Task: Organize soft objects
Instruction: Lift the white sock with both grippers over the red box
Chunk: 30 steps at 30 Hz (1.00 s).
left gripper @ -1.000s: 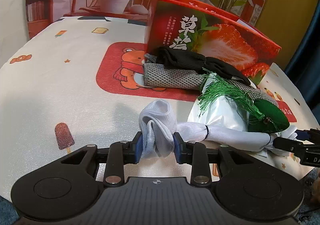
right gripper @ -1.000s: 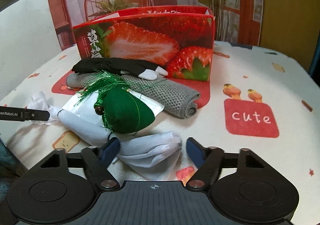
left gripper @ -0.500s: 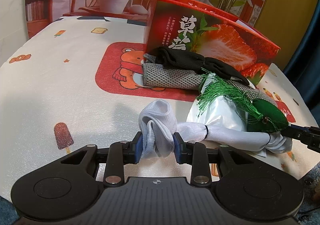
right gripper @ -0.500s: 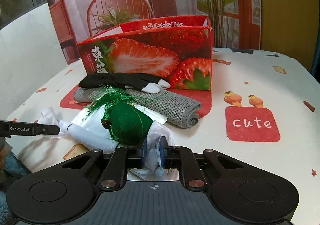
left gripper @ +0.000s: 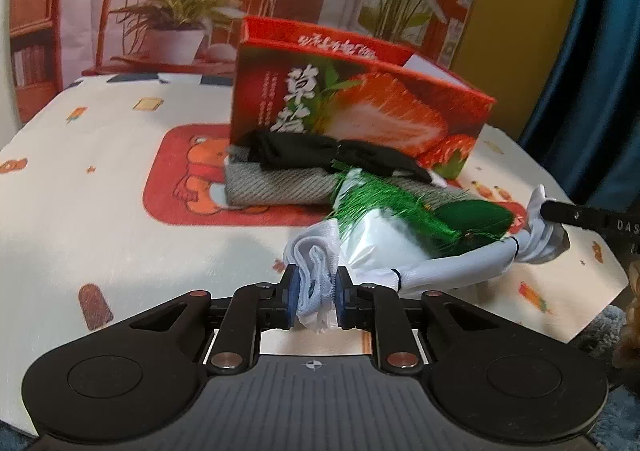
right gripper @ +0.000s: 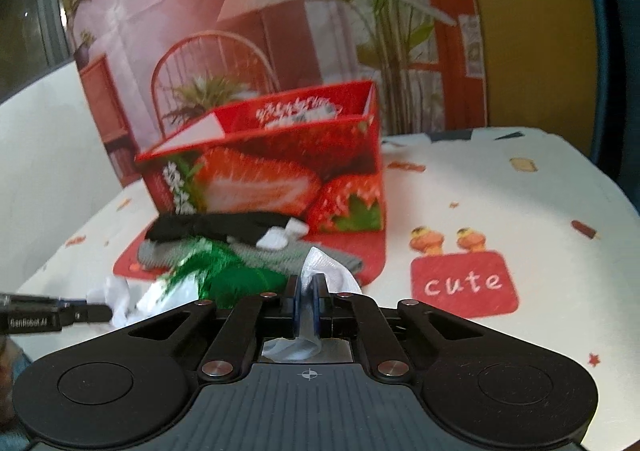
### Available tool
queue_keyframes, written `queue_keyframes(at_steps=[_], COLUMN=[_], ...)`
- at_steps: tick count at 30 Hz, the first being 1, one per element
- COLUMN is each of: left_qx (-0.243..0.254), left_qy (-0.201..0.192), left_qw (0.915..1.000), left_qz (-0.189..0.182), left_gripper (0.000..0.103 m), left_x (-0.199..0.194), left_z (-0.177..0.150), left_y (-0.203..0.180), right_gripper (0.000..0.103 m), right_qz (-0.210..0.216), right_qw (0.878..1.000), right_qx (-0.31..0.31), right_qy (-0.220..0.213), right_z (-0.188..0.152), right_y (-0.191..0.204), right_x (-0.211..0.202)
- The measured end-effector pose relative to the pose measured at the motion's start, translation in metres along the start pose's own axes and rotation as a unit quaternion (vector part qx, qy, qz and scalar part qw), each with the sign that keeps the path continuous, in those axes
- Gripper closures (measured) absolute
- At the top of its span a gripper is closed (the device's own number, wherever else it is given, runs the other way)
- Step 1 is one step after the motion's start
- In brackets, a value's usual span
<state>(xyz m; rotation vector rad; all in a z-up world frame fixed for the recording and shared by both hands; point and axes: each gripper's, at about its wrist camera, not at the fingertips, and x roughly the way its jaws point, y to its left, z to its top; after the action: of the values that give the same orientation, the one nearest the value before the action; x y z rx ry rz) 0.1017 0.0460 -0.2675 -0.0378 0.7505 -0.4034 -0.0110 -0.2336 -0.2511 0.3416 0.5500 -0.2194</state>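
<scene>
Both tongs, left (left gripper: 316, 293) and right (right gripper: 307, 305), pinch the white sock's (left gripper: 452, 267) ends; only the right view shows the "cute" patch (right gripper: 464, 283) at three o'clock.

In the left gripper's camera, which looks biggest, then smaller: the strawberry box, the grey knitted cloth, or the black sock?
1. strawberry box, clearly biggest.
2. grey knitted cloth.
3. black sock, lying on the cloth.
The cloth and sock look nearly alike in length, and part of the cloth is hidden, so that order is unsure.
</scene>
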Motion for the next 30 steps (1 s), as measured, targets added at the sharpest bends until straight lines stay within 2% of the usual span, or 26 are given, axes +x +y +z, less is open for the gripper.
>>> queue_keyframes(at_steps=[8,14,23,30], left_qx=[0.012,0.016,0.01,0.02], left_qy=[-0.06,-0.096,-0.14,-0.132], left_qw=[0.998,0.9951,0.9901,0.9904], left_qz=[-0.016,-0.014,0.007,0.036], left_gripper=[0.085,0.085,0.085,0.086], left_x=[-0.024,-0.029,-0.014,0.015], left_z=[0.022,0.058,0.125,0.171], left_y=[-0.009,-0.011,-0.015,-0.012], right_gripper=[0.098,0.098,0.098,0.098], right_qz=[0.002,0.01,0.019,0.014], right_qw=[0.999,0.997,0.991,0.989], right_qx=[-0.003,-0.011,-0.04,-0.068], right_qy=[-0.054,-0.082,-0.125,-0.127], right_z=[0.027,0.055,0.119,0.157], right_y=[-0.003,-0.002,0.003,0.006], right_x=[-0.021,-0.019,0.014,0.059])
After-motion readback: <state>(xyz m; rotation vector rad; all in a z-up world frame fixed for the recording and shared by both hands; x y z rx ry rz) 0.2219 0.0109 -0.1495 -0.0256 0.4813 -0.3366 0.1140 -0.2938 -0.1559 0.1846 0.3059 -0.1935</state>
